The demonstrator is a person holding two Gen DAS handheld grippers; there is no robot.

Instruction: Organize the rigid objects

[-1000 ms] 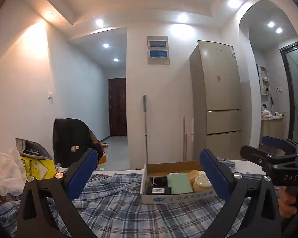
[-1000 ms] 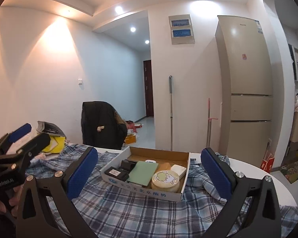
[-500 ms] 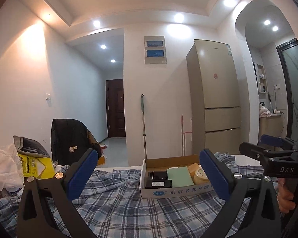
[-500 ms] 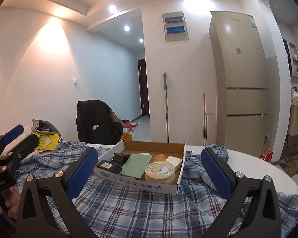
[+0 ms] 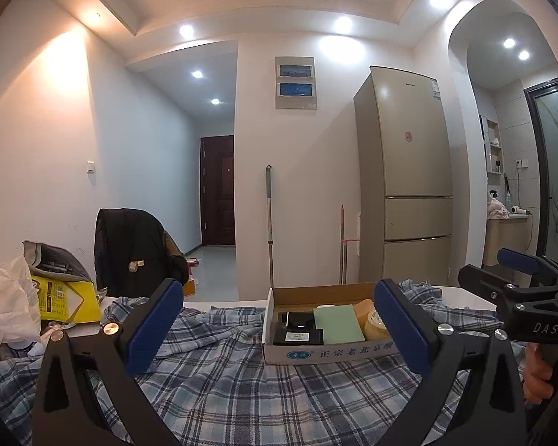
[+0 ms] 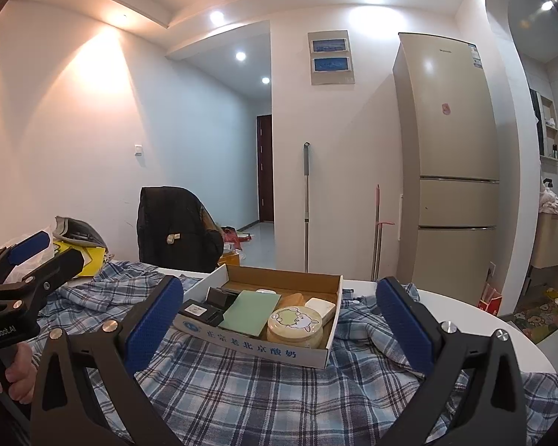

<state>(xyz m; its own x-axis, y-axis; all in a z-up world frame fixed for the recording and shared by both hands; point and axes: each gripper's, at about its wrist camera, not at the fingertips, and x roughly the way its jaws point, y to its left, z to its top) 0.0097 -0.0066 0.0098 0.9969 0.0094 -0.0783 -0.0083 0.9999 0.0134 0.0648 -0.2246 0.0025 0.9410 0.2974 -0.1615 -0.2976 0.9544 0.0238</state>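
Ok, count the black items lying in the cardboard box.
2 black items show in the cardboard box, both at its left end: a labelled one at the front, another behind it. More may lie hidden underneath.

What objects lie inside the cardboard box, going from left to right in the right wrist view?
Black box with a white label → green flat card → round tin with a cartoon lid, all inside the cardboard box. The small items behind them overlap, so I leave them out.
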